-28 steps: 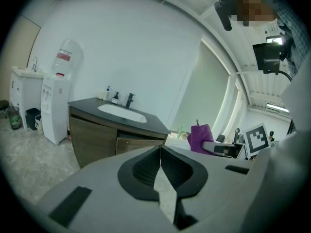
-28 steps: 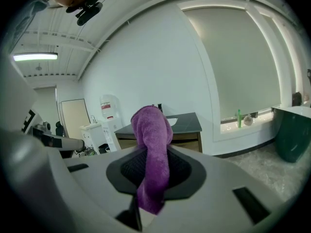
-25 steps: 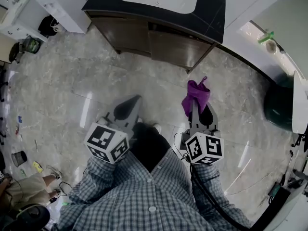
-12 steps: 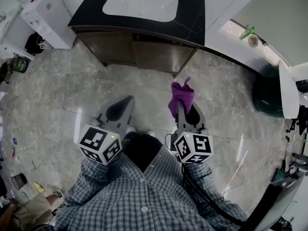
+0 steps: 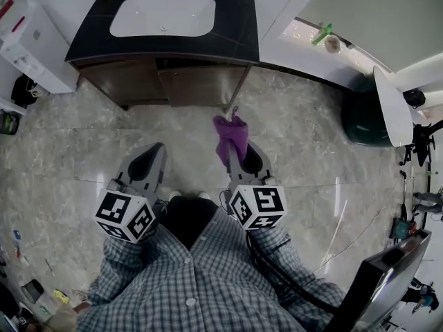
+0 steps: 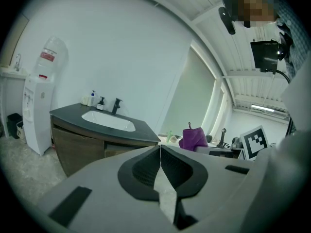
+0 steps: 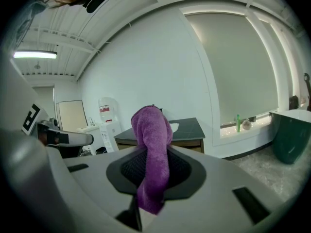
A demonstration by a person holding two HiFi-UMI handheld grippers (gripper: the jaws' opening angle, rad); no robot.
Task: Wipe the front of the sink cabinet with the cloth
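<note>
The sink cabinet [image 5: 187, 85] has brown wooden fronts, a black top and a white basin [image 5: 163, 15], and it stands ahead against the wall. A purple cloth [image 5: 230, 136] sticks up from my right gripper [image 5: 237, 151], which is shut on it a short way from the cabinet's right corner. In the right gripper view the cloth [image 7: 153, 152] hangs down between the jaws, with the cabinet [image 7: 182, 139] behind it. My left gripper [image 5: 154, 151] is shut with nothing in it, level with the right one. The left gripper view shows the cabinet [image 6: 77, 144] to the left.
A white water dispenser [image 5: 31, 50] stands left of the cabinet. A dark green bin [image 5: 365, 120] sits at the right by a white ledge with a green bottle [image 5: 320, 33]. Soap bottles [image 6: 96, 101] and a black tap [image 6: 115, 106] are on the countertop. Marble floor lies between me and the cabinet.
The cabinet has slid left and lower in the head view as I moved closer and to its right. Both grippers stay shut, and the cloth is still in the right one.
</note>
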